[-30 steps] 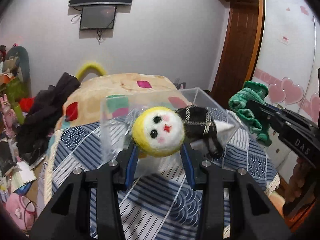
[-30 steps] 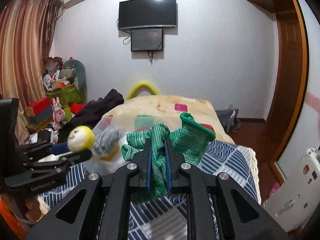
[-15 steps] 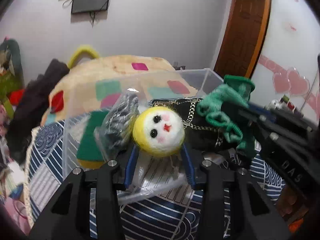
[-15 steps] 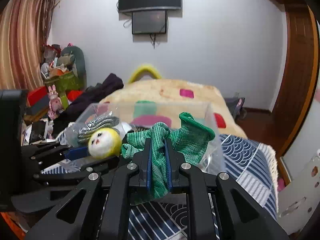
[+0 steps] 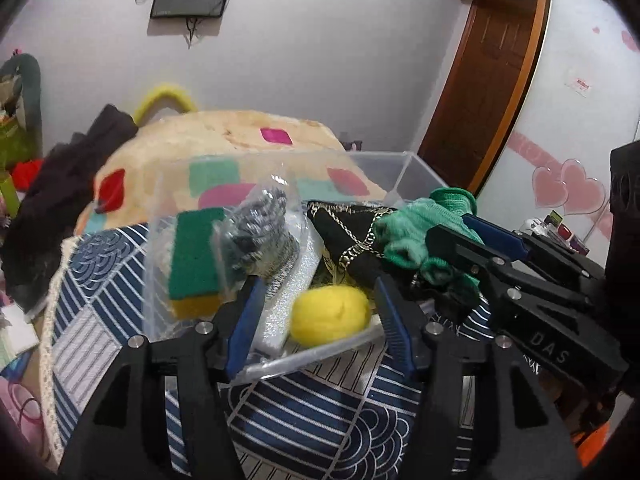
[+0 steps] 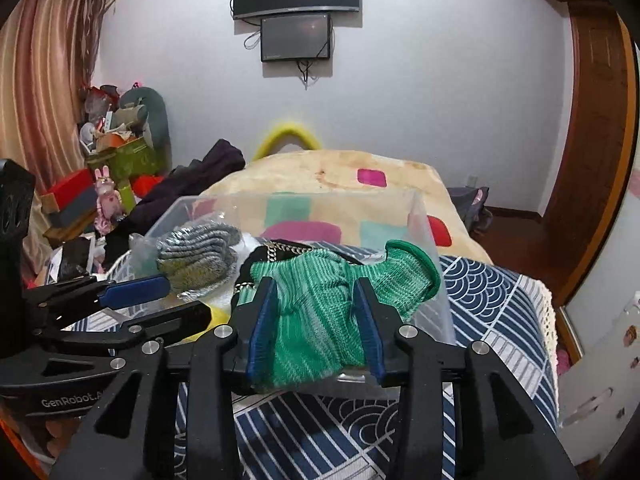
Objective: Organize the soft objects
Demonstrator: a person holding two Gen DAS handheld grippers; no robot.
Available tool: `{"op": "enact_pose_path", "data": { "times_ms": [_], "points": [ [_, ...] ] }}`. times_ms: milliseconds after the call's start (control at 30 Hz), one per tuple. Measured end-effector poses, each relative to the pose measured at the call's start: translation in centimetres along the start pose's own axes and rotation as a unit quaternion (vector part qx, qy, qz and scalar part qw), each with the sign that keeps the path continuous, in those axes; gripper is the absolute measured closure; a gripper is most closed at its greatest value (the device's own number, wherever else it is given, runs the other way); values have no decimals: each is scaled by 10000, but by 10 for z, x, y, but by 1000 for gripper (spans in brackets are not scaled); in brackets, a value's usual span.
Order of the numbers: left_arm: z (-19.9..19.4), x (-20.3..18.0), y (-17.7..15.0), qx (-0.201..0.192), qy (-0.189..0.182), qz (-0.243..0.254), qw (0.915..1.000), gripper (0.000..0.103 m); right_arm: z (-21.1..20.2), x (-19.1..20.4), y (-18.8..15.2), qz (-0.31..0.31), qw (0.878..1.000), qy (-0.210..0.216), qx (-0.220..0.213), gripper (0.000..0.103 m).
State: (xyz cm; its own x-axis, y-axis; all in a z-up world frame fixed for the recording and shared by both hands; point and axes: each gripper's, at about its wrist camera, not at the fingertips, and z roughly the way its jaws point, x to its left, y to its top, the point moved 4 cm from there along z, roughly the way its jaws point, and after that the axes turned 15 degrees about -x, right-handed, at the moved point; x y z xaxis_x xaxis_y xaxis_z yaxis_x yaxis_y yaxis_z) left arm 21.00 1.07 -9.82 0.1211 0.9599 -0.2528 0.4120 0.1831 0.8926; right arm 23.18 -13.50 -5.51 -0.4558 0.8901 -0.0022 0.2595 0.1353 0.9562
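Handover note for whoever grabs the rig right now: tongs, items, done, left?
Left tongs: open, at the near wall of the clear bin; the yellow plush ball lies loose between the fingers, inside the bin.
Right tongs: open around the green knit glove, which sags over the bin's near edge, not gripped.
Already in the bin: green and yellow sponge, bagged grey knit item, black piece with gold chain.
Done: ball dropped in.
Left: glove probably needs a nudge fully inside, then pull both tongs back.

"DAS" on right gripper point(image 5: 472, 236) body; "GenRobot.A…" on left gripper point(image 6: 176, 300) body.
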Motion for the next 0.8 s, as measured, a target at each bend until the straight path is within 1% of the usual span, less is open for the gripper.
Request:
{"op": "enact_pose_path", "data": {
  "times_ms": [133, 200, 367, 500, 533, 600, 633, 733, 800],
  "points": [
    [-22, -3, 7, -247, 77, 86, 9996, 46, -17, 2, 10, -105, 9998, -14, -195, 64],
    [-35, -4, 11, -392, 95, 81, 9992, 44, -27, 3, 15, -123, 9994, -26, -333, 58],
    [-68, -7, 21, -772, 221, 155, 9967, 41, -57, 8, 30, -119, 9973, 14, -728, 51],
    [-97, -14, 28, -1063, 277, 231, 9937, 36, -80, 15, 39, -153, 9945, 1, -1034, 41],
    [-106, -17, 30, -1168, 294, 272, 9923, 35, -88, 17, 42, -168, 9934, 1, -1138, 39],
    [-120, -21, 34, -1318, 329, 335, 9902, 31, -98, 21, 45, -202, 9917, 13, -1273, 34],
    [-127, -24, 36, -1396, 352, 377, 9889, 30, -104, 23, 48, -228, 9905, 7, -1359, 33],
    [-147, -31, 40, -1630, 412, 501, 9845, 22, -117, 27, 54, -252, 9874, -16, -1563, 28],
    [-160, -37, 42, -1799, 475, 598, 9807, 13, -123, 27, 54, -239, 9860, -25, -1647, 20]
  ]
}}
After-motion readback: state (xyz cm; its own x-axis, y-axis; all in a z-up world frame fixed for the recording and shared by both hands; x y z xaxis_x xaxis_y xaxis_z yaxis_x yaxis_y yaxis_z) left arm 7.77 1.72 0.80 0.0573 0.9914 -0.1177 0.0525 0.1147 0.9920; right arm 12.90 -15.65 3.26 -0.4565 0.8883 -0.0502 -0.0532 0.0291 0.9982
